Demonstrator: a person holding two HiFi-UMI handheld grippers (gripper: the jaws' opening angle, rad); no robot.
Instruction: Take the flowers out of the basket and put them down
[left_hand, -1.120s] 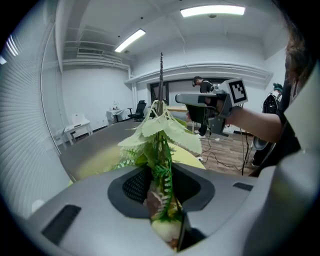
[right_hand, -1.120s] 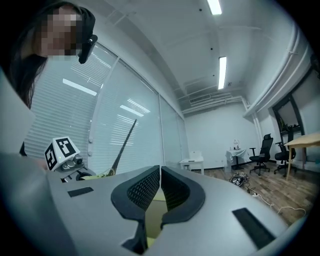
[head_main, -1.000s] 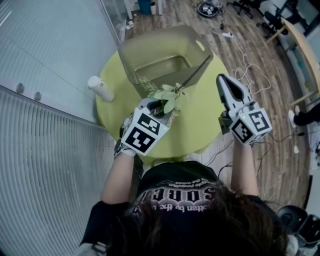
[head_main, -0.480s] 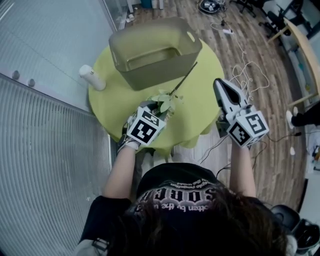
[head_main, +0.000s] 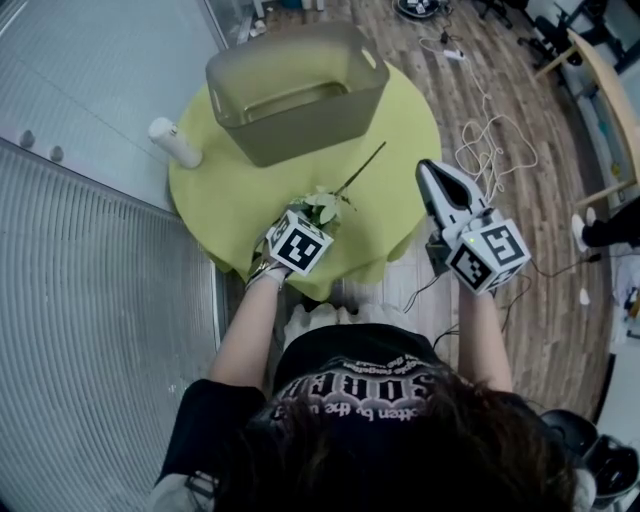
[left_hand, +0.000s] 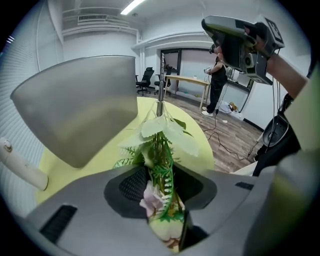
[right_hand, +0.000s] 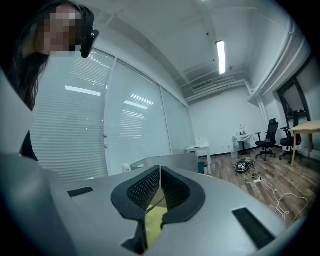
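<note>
A bunch of artificial flowers (head_main: 322, 208) with pale green leaves lies low over the near part of the round yellow-green table (head_main: 230, 190). Its thin dark stem (head_main: 365, 165) points away to the right, clear of the grey basket (head_main: 300, 130). My left gripper (head_main: 312, 218) has the bunch (left_hand: 160, 150) between its jaws, foliage filling the gap, and the jaws are opening. The basket (left_hand: 80, 110) stands just ahead of them. My right gripper (head_main: 436, 172) hangs in the air off the table's right edge, shut (right_hand: 160, 172) with nothing in it.
A white bottle (head_main: 175, 143) lies on the table's left edge, beside a glass wall with blinds. Cables (head_main: 490, 150) trail over the wooden floor to the right. Desks and office chairs stand further off.
The left gripper has carried the flowers toward me and down, away from the basket. The stem no longer rests against the basket's wall. The right gripper has hardly moved.
</note>
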